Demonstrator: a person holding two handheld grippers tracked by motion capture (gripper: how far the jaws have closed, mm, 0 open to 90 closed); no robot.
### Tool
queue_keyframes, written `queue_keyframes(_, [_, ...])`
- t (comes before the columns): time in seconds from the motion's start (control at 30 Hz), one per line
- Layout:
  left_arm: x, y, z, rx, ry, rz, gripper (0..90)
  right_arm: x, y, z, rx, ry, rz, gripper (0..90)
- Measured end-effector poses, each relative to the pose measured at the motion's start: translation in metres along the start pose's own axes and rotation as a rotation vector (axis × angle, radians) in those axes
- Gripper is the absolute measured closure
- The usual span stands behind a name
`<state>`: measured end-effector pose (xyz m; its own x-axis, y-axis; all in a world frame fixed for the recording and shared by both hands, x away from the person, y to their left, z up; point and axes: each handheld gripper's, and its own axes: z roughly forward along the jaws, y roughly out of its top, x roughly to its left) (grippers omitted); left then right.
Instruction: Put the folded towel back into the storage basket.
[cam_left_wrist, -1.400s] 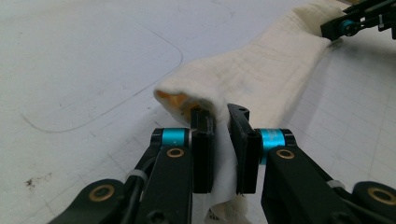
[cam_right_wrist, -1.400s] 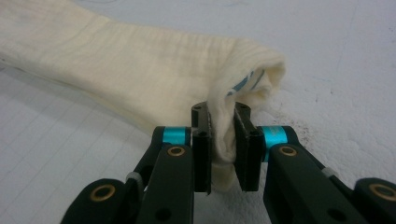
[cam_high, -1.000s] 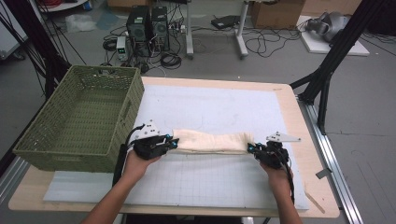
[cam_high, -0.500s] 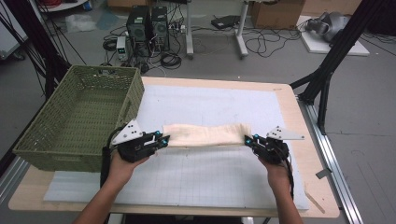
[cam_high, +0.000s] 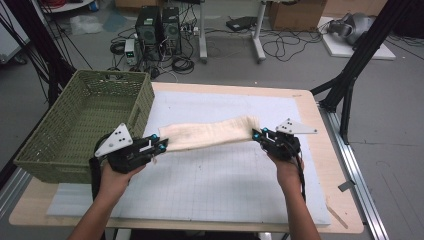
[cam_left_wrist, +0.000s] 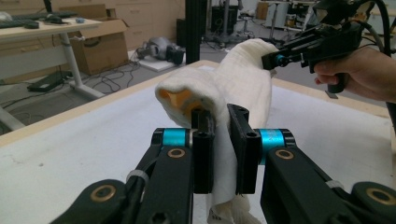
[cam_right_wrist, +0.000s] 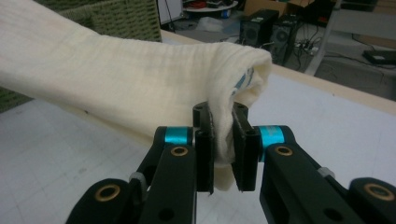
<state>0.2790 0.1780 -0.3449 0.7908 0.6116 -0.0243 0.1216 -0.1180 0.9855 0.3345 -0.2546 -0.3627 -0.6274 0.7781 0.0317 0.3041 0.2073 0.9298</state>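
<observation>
Both hand-held grippers have come up off the tabletop (cam_high: 320, 200) since a second ago, and the cloth (cam_high: 210, 134) has come up with them: then it lay flat on the white mat (cam_high: 210, 185), now it hangs in the air as a folded band stretched between my two hands, sagging a little toward the left end. It has also drifted left, nearer the basket (cam_high: 75, 125).

My left hand-held gripper (cam_high: 161, 143) is clamped on the cloth's left end; in the left gripper view I see the fabric pinched between the black jaws (cam_left_wrist: 223, 154), with a loose tail hanging below them and the rest bulging up ahead. My right hand-held gripper (cam_high: 256, 134) is likewise shut on the right end, and in the right gripper view the folded edge is squeezed between the jaws (cam_right_wrist: 223, 149) while the band runs off to the left, with the basket's weave (cam_right_wrist: 116, 18) behind it.

I read this as the carry stage: the cloth is picked up clean, held at both ends, clear of the mat. The basket stands just beside my left hand and looks empty from above. If the cloth is bound for it, I judge the next stretch to be a sideways move over the rim, keeping the sag from catching on the wall.
</observation>
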Motion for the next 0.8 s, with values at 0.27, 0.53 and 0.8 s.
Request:
queue_keyframes(0.27, [0.003, 0.007, -0.023, -0.036, 0.047, 0.009, 80.5, 0.009, 0.036, 0.021, -0.015, 0.014, -0.06, 81.6])
queue_keyframes(0.53, [0.006, 0.01, -0.044, -0.063, 0.088, 0.007, 80.6, 0.02, 0.072, 0.051, -0.028, 0.034, -0.108, 81.6])
queue_keyframes(0.8, [0.011, 0.009, -0.064, -0.086, 0.14, -0.006, 80.6, 0.031, 0.094, 0.076, -0.037, 0.067, -0.124, 81.6])
